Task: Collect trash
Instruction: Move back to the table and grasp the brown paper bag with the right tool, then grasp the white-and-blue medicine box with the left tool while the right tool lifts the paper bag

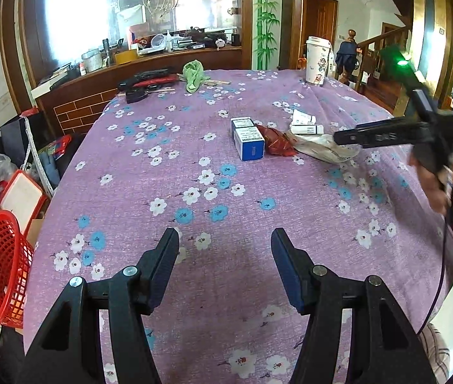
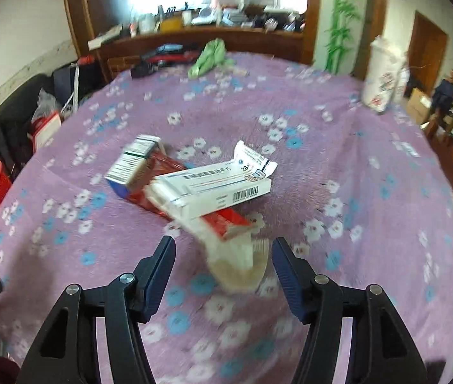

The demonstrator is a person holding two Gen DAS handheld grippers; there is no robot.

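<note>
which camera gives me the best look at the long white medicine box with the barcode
The right wrist view: the white medicine box sits close, barcode and print visible, resting on the red wrapper. In the left wrist view it is small and distant.

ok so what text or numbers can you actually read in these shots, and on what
"28片" on the long white medicine box in the right wrist view, beside its barcode.
The blue Chinese line along that box: blurred, unreadable.
Blue and white box: print too small in one view, blurred in the other.
Paper cup: cartoon stickers, no legible words.
Red wrapper: no readable text.
</note>
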